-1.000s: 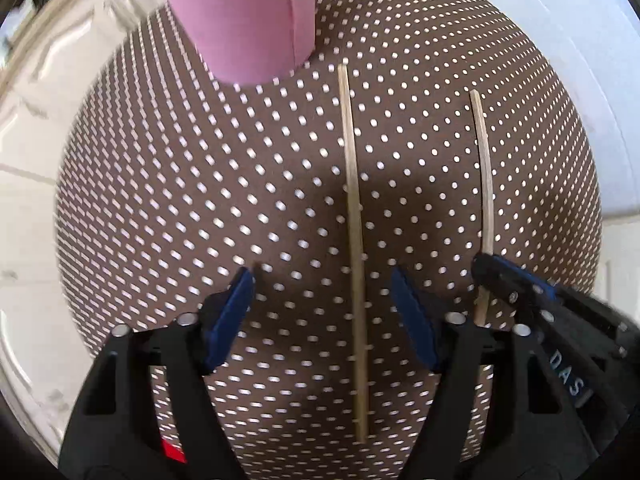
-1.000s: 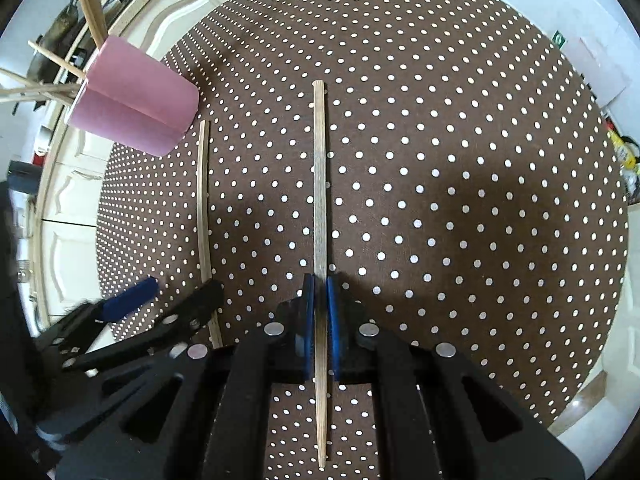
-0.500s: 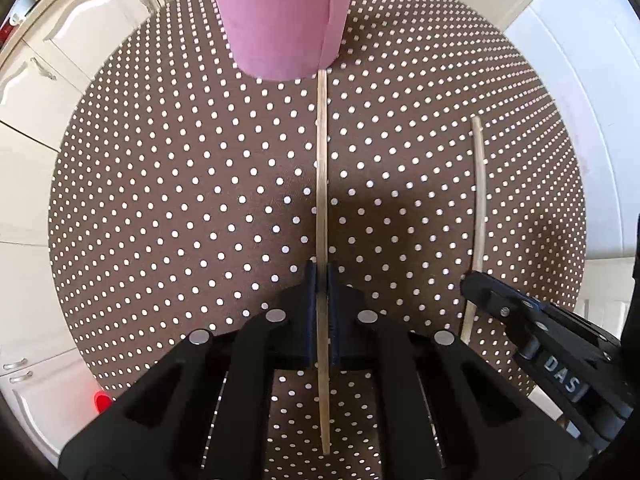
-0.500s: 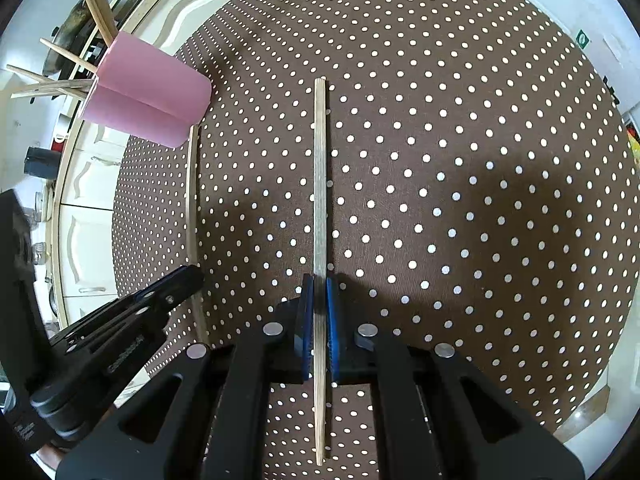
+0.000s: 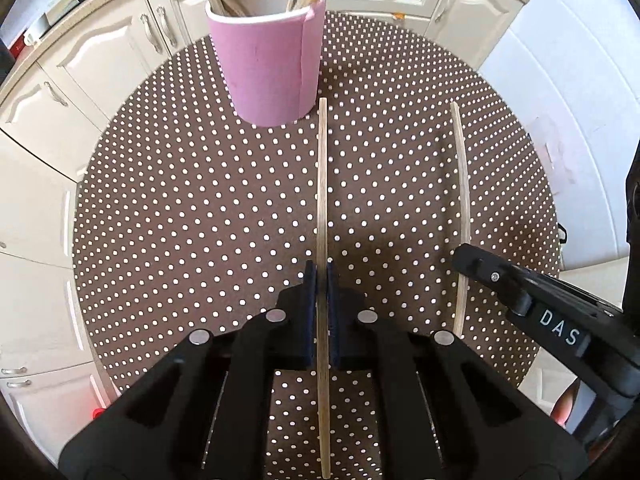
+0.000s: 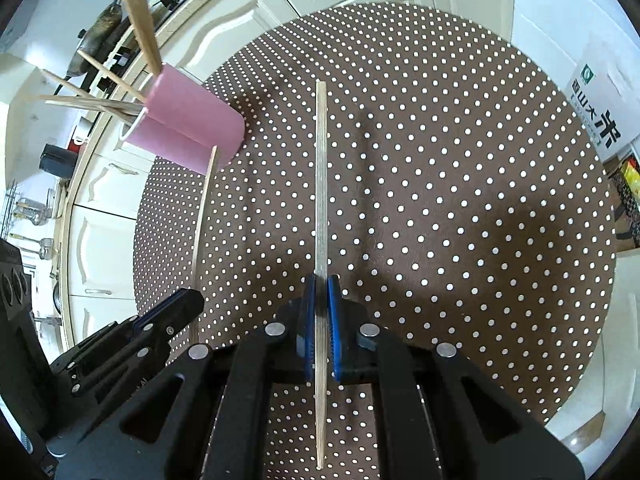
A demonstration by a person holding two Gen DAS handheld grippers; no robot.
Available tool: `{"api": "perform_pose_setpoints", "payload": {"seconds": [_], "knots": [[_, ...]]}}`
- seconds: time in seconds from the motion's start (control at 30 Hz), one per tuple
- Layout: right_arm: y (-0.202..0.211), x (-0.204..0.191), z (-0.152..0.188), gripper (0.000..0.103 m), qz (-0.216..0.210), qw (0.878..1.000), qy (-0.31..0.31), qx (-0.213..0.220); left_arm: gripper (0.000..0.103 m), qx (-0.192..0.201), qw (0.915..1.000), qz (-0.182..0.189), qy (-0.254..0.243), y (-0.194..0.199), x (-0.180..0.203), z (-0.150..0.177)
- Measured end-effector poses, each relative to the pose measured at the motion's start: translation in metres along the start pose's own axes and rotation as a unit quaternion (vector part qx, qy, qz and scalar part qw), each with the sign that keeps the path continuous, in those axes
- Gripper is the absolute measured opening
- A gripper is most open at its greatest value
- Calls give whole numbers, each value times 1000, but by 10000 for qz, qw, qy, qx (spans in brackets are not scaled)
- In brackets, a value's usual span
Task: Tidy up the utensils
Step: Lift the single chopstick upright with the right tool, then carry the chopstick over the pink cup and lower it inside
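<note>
A pink cup (image 5: 270,68) holding several wooden sticks stands at the far side of the round dotted table (image 5: 180,208). My left gripper (image 5: 321,280) is shut on a wooden stick (image 5: 322,184) and holds it above the table, its far tip near the cup's right base. My right gripper (image 6: 321,288) is shut on a second wooden stick (image 6: 321,184), also lifted. In the left wrist view that second stick (image 5: 464,200) and the right gripper (image 5: 472,258) show at the right. In the right wrist view the cup (image 6: 188,128), the left stick (image 6: 204,208) and the left gripper (image 6: 188,300) show at the left.
White kitchen cabinets (image 5: 100,52) stand beyond the table. A white wall panel (image 5: 560,80) is at the right. A white box with green print (image 6: 600,116) stands past the table's right edge in the right wrist view.
My left gripper closed on its stick and lifted it. Both grippers have risen with their sticks, so the cup's rim and its sticks have come into view.
</note>
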State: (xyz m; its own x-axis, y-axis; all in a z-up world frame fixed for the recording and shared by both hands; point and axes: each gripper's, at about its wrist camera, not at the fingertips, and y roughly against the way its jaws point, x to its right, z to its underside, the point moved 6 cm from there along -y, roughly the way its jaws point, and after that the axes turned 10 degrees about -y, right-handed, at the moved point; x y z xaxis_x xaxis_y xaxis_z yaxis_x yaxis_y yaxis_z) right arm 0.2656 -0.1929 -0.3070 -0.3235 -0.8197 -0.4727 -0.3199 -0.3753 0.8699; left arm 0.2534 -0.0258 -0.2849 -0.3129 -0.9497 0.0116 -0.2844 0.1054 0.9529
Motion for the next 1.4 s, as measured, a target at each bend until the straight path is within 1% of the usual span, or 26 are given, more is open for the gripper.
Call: {"api": "perform_pose_setpoints", "payload": {"seconds": [0.13, 0.2, 0.3, 0.37, 0.47, 0.63, 0.77, 0.87, 0.97, 1.03, 1.1, 1.17, 1.27, 1.4], "knots": [[18, -6, 0, 5, -104, 9996, -2, 257, 6, 192, 9998, -32, 0, 19, 0, -6], [26, -9, -2, 5, -189, 9990, 17, 398, 6, 335, 9994, -69, -14, 28, 0, -3], [43, -14, -2, 5, -310, 9975, 88, 625, 6, 535, 9985, -100, 41, 38, -2, -7], [56, -21, -4, 5, -428, 9958, 128, 799, 6, 795, 9966, -202, 96, 54, -4, -8], [74, -34, -8, 5, -581, 9925, 216, 1050, 6, 1089, 9935, -224, 233, 76, -5, -10], [101, -61, -19, 5, -839, 9852, 388, 1441, 6, 1594, 9860, -317, 365, 100, -3, -33], [126, -82, -29, 5, -1060, 9764, 562, 1797, 6, 1972, 9778, -304, 636, 130, -11, -49], [141, -94, -37, 5, -1241, 9693, 587, 2040, 6, 2311, 9675, -467, 918, 151, -22, -57], [154, -103, -41, 5, -1358, 9614, 648, 2304, 6, 2632, 9561, -523, 1180, 174, -34, -66], [161, -109, -45, 5, -1418, 9569, 675, 2444, 6, 2814, 9496, -581, 1255, 185, -39, -74], [164, -114, -49, 5, -1551, 9542, 695, 2462, 6, 2987, 9432, -594, 1328, 196, -44, -80], [166, -119, -53, 5, -1585, 9520, 703, 2523, 6, 3118, 9384, -586, 1368, 204, -46, -86], [170, -125, -63, 5, -1663, 9482, 682, 2619, 6, 3301, 9322, -544, 1386, 214, -49, -96], [173, -132, -74, 5, -1666, 9439, 682, 2769, 6, 3479, 9252, -579, 1400, 221, -52, -110]]}}
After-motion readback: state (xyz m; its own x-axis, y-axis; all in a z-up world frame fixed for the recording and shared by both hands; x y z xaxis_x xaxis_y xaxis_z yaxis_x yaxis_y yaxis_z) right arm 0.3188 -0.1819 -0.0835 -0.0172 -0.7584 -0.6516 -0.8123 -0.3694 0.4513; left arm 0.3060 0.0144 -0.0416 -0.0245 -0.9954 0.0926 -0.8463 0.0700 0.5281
